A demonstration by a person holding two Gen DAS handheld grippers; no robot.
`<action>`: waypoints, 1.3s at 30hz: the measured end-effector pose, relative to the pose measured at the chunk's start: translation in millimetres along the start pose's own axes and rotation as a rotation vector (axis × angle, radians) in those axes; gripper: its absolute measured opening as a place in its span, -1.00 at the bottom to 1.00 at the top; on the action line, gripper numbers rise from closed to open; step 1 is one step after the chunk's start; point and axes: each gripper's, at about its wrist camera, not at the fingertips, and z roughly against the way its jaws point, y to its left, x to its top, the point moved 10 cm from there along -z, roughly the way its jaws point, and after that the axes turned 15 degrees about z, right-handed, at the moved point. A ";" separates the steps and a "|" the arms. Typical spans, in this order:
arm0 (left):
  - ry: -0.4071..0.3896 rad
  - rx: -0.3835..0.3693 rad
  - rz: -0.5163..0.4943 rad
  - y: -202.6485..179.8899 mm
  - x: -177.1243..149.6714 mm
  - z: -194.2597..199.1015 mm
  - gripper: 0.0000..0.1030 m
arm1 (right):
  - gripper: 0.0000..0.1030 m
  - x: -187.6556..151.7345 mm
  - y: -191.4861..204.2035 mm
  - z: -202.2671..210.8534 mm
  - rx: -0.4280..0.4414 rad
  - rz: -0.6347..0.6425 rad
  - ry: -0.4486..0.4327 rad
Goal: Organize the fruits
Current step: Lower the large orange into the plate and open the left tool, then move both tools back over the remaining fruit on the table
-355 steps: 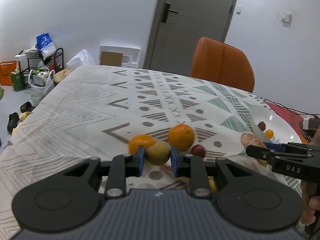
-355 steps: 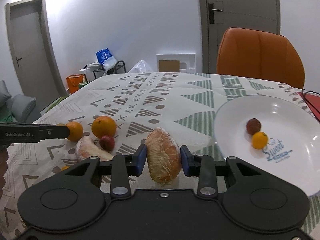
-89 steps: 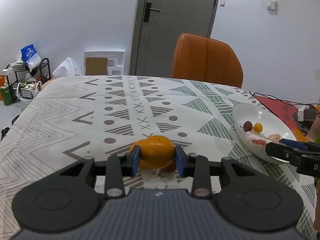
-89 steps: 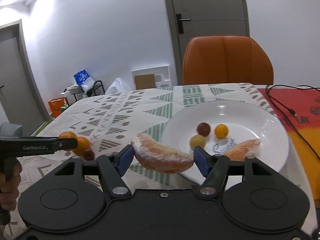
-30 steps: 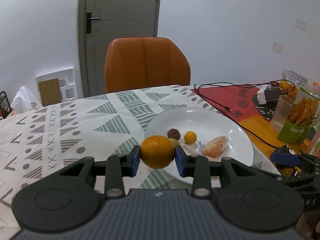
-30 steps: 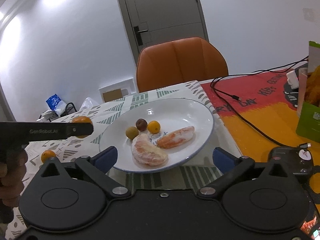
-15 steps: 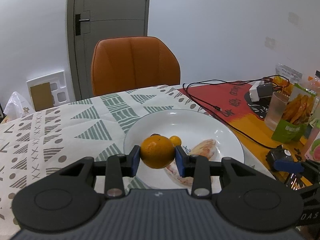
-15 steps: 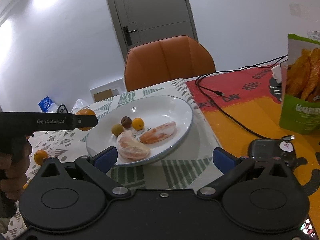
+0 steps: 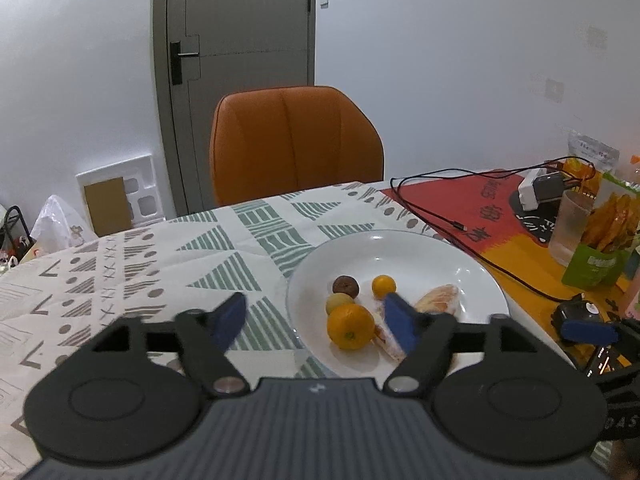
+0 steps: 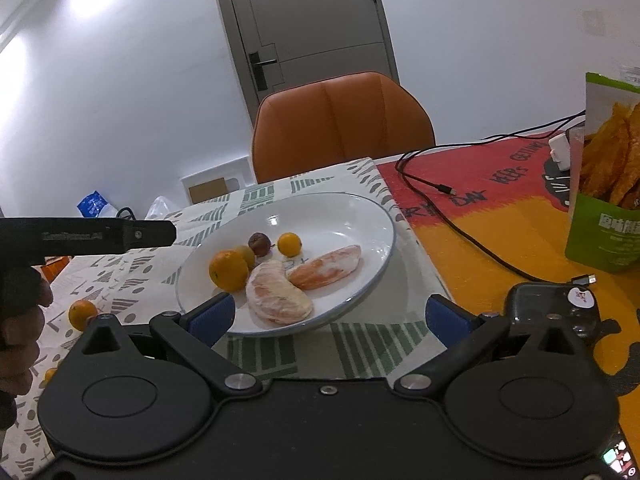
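A white plate holds a big orange, a small green fruit, a dark plum, a small orange and two peeled pomelo segments. My left gripper is open just above the plate's near-left rim, with the big orange lying free between its spread fingers. My right gripper stands open in front of the plate, holding nothing. Another orange lies on the patterned cloth at the left.
An orange chair stands behind the table. A black cable runs across the red and yellow mat. A snack bag, a glass and a black device are at the right. A hand holds the left gripper.
My left gripper opened and let the big orange down onto the plate beside the green fruit. My right gripper stayed open and shifted little.
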 end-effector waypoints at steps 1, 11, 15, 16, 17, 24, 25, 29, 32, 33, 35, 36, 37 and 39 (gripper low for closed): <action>-0.011 0.005 -0.002 2.0 1.2 3.0 0.63 | 1.00 0.5 0.8 -0.2 0.000 0.000 0.000; -0.041 0.045 0.022 23.0 5.7 20.8 0.85 | 1.00 3.4 8.2 -0.8 -0.022 0.013 0.006; -0.047 0.073 0.033 31.8 4.8 28.5 0.86 | 1.00 5.8 13.8 0.7 -0.022 0.031 0.002; -0.046 0.075 0.044 34.3 4.5 30.4 0.86 | 1.00 6.5 15.4 1.2 -0.020 0.035 0.000; -0.045 0.078 0.052 36.4 3.9 31.9 0.86 | 1.00 7.3 17.1 1.6 -0.017 0.038 -0.002; -0.049 0.100 0.077 48.8 3.6 45.4 0.86 | 1.00 10.3 25.4 3.0 0.003 0.039 -0.001; -0.052 0.104 0.079 51.1 4.3 48.4 0.86 | 1.00 10.8 26.6 3.4 0.006 0.040 -0.001; -0.068 0.124 0.088 61.6 6.7 60.3 0.86 | 1.00 13.4 34.2 5.2 0.025 0.051 -0.003; -0.082 0.144 0.095 71.3 9.2 69.4 0.86 | 1.00 15.1 39.9 5.4 0.037 0.054 -0.006; -0.087 0.147 0.098 74.2 10.1 72.3 0.86 | 1.00 15.8 42.2 5.6 0.038 0.058 -0.008; -0.095 0.156 0.103 79.7 11.4 78.3 0.86 | 1.00 17.0 46.2 5.2 0.034 0.068 -0.007; -0.099 0.163 0.103 82.8 12.0 81.1 0.86 | 1.00 16.9 48.2 5.3 0.030 0.075 -0.004; -0.101 0.171 0.103 85.4 12.3 83.2 0.86 | 1.00 16.9 49.9 4.7 0.028 0.080 0.000; -0.105 0.184 0.104 90.8 11.4 86.9 0.86 | 1.00 16.7 53.8 4.6 0.025 0.090 0.005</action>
